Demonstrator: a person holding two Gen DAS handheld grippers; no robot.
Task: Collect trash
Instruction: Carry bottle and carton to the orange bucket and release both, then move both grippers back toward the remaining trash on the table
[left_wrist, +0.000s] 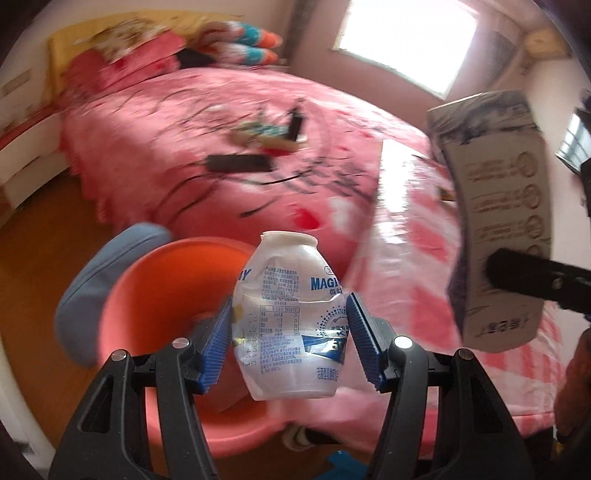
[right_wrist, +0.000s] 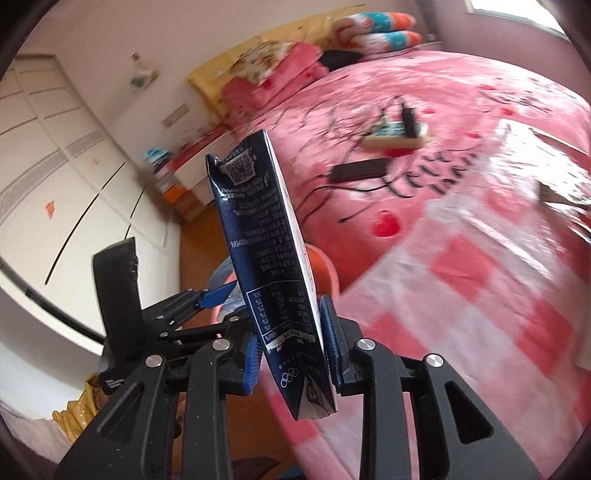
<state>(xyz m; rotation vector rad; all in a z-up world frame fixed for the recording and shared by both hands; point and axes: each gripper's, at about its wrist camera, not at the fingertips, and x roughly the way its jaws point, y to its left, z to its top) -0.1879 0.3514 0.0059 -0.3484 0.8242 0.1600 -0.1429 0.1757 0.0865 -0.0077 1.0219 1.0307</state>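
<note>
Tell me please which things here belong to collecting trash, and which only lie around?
Belong to the job:
- crushed clear plastic bottle, held by left gripper
- dark blue drink carton, held by right gripper
- round orange plastic bin

Only lying around:
- flat black device on pink bedcover
- striped pillows

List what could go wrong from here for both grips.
The crushed plastic bottle sits between the left gripper fingers with a visible gap on one side, so it may drop short of the orange bin. The right gripper pinches the dark carton near one end; it could pivot or slip.
</note>
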